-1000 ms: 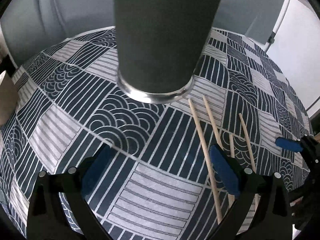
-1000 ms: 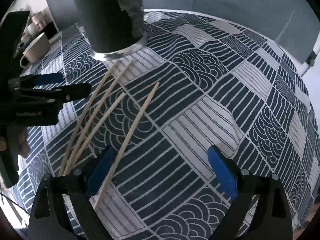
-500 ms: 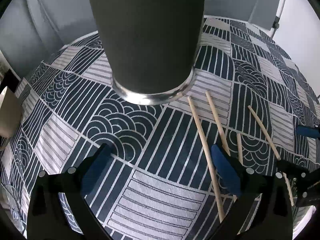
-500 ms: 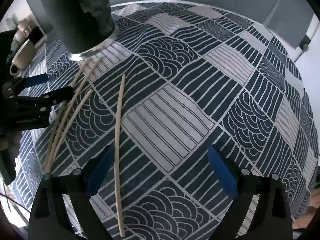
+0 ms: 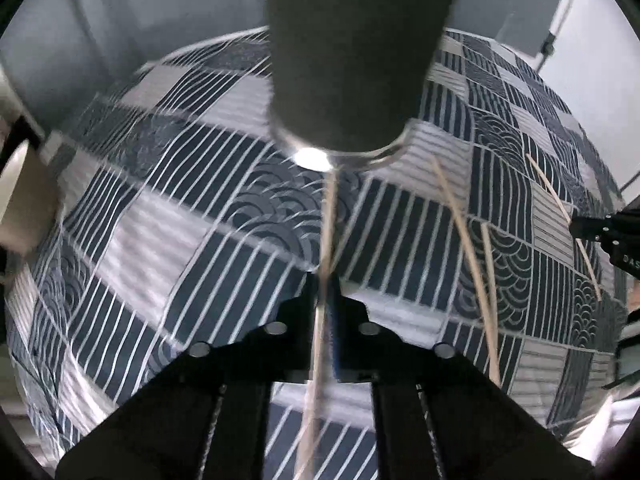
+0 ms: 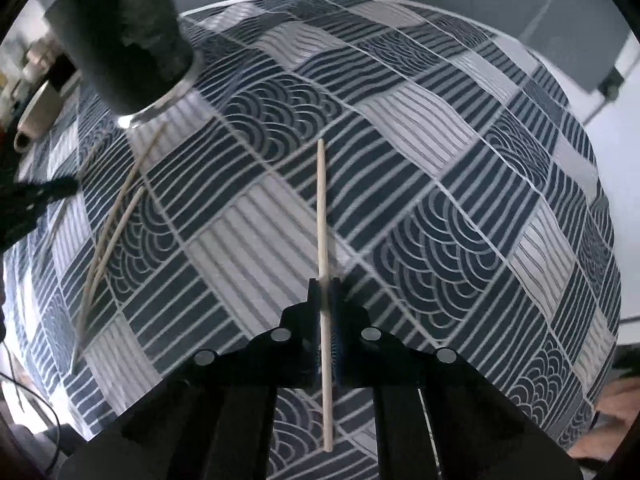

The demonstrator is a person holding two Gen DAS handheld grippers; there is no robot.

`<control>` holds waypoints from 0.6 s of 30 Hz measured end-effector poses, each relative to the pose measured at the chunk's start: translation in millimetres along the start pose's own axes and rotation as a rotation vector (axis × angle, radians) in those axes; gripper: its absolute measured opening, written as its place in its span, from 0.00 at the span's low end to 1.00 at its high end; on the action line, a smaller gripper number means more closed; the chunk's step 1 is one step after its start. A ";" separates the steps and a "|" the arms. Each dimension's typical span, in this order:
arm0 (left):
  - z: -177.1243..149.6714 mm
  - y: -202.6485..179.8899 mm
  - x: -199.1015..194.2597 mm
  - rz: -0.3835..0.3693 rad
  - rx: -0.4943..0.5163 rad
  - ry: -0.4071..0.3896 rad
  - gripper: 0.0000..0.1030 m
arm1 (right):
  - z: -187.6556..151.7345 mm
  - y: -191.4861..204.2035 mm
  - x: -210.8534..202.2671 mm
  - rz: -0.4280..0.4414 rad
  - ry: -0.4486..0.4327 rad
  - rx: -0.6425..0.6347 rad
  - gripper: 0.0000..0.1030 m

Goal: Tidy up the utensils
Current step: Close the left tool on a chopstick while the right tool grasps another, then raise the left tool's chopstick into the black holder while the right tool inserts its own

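A tall dark grey holder cup point(image 5: 352, 52) with a shiny metal base stands on the patterned cloth; it also shows in the right wrist view point(image 6: 120, 40) at top left. My left gripper point(image 5: 326, 280) is shut on a wooden chopstick point(image 5: 329, 220) that points toward the cup's base. My right gripper point(image 6: 325, 284) is shut on another wooden chopstick point(image 6: 322, 200), held out over the cloth. Two loose chopsticks point(image 5: 464, 240) lie on the cloth right of the left gripper; they show in the right wrist view point(image 6: 116, 224) too.
A navy and white patterned tablecloth point(image 6: 440, 200) covers the table. A cream mug point(image 5: 24, 192) sits at the far left edge, also in the right wrist view point(image 6: 36, 116). The right gripper's body point(image 5: 612, 236) shows at the right edge of the left view.
Both grippers went from open to shut, each on a chopstick. The left view shifted so its chopstick now lies centred, pointing at the cup. The right chopstick has swung into line with the fingers.
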State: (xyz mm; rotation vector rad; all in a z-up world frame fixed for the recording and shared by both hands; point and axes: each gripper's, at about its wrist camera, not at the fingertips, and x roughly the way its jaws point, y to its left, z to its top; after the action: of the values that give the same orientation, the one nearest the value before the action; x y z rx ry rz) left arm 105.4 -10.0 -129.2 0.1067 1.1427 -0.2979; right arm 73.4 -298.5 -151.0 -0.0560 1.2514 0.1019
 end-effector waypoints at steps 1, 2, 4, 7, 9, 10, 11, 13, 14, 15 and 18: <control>-3.2 10.2 -2.0 -0.030 -0.043 0.011 0.05 | 0.0 -3.2 -0.1 0.007 0.005 0.009 0.04; -5.6 16.3 -3.3 -0.054 -0.078 0.019 0.05 | 0.9 -6.3 -0.2 0.016 0.012 0.019 0.04; -10.8 31.5 -5.8 -0.102 -0.158 0.037 0.05 | 0.3 -11.0 -0.7 0.033 0.021 0.034 0.04; -16.8 45.4 -10.5 -0.078 -0.201 0.043 0.05 | 1.3 -17.6 -4.1 0.076 0.017 0.072 0.04; -18.7 56.9 -16.9 -0.062 -0.234 0.034 0.05 | 5.4 -20.0 -8.6 0.102 0.002 0.093 0.04; -17.5 60.5 -19.2 -0.056 -0.242 0.029 0.05 | 8.3 -20.8 -11.5 0.108 -0.007 0.098 0.04; -15.9 65.6 -22.4 -0.045 -0.252 0.023 0.05 | 12.8 -22.0 -15.8 0.121 -0.023 0.104 0.04; -11.9 76.9 -30.8 -0.022 -0.265 0.004 0.05 | 21.3 -22.3 -23.6 0.132 -0.045 0.107 0.04; -8.5 82.2 -36.5 -0.003 -0.271 -0.010 0.05 | 25.7 -21.3 -26.9 0.133 -0.056 0.104 0.04; -3.5 87.4 -42.2 0.023 -0.278 -0.023 0.05 | 32.5 -21.6 -32.7 0.133 -0.072 0.098 0.04; 9.7 98.9 -55.2 0.056 -0.297 -0.057 0.05 | 52.8 -23.4 -48.6 0.136 -0.121 0.086 0.04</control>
State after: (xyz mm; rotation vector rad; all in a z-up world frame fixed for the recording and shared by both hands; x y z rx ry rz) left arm 121.3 92.1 -81.8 -0.1301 1.1136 -0.0788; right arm 110.8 -318.9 -88.7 0.1085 1.1368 0.1665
